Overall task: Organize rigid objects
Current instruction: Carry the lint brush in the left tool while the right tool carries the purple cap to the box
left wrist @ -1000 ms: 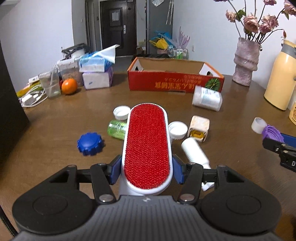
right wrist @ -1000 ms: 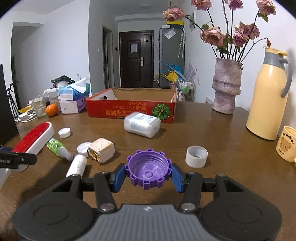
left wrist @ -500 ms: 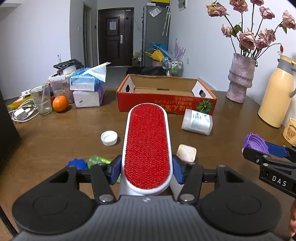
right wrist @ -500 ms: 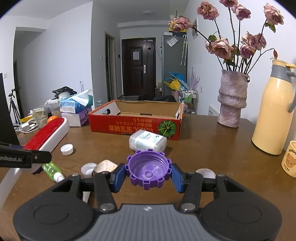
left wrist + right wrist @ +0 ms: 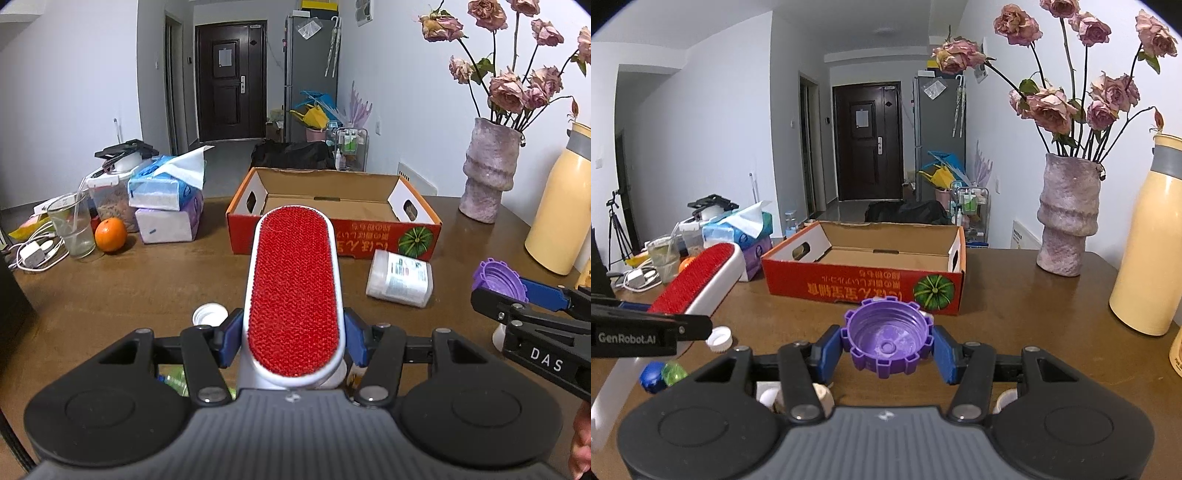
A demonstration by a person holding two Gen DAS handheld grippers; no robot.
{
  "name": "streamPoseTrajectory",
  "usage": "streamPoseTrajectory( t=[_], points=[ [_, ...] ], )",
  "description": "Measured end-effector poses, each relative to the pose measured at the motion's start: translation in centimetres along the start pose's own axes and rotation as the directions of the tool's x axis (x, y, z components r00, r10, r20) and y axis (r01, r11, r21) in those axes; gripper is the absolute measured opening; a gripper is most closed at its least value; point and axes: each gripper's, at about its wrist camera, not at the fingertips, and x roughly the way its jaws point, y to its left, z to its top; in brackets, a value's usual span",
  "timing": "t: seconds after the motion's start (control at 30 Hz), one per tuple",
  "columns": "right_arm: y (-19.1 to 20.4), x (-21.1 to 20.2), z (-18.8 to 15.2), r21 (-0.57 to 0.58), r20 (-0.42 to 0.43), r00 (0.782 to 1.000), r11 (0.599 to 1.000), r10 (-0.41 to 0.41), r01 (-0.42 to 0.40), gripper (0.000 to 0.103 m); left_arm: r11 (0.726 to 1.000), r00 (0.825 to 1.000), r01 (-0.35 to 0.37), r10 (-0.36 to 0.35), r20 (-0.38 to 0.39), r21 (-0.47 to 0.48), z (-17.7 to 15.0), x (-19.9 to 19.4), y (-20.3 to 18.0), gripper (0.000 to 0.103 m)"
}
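My left gripper [image 5: 293,341] is shut on a red lint brush [image 5: 293,288] with a white body and holds it above the table, pointing at the red cardboard box [image 5: 332,236]. My right gripper [image 5: 886,350] is shut on a purple toothed cap [image 5: 886,338], open side up, held in front of the same box [image 5: 864,288]. The brush also shows at the left of the right wrist view [image 5: 698,280]. The purple cap shows at the right of the left wrist view [image 5: 496,277].
A white jar [image 5: 399,282] lies on its side before the box. White caps [image 5: 208,314], a blue cap [image 5: 652,374] and a green bottle [image 5: 674,373] lie on the brown table. Tissue packs [image 5: 166,206], a glass, an orange, a vase [image 5: 1065,221] and a yellow thermos [image 5: 1145,240] stand around.
Both grippers have risen and moved toward the red box with their objects. The loose items on the table have dropped low in both views.
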Motion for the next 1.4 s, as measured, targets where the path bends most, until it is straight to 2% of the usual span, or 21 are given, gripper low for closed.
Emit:
streamPoseTrajectory(
  t=[0.87,1.4],
  points=[
    [-0.6,9.8,5.5,0.068,0.001,1.0,0.998,0.0,0.0,0.052,1.0,1.0,-0.006,0.006,0.013,-0.02,6.4,8.4,0.6,0.057],
    [-0.9,15.8,9.3,0.112,0.016,1.0,0.994,-0.022,0.02,0.052,0.999,0.998,-0.052,0.051,0.046,0.01,11.7,14.1,0.0,0.057]
  ],
)
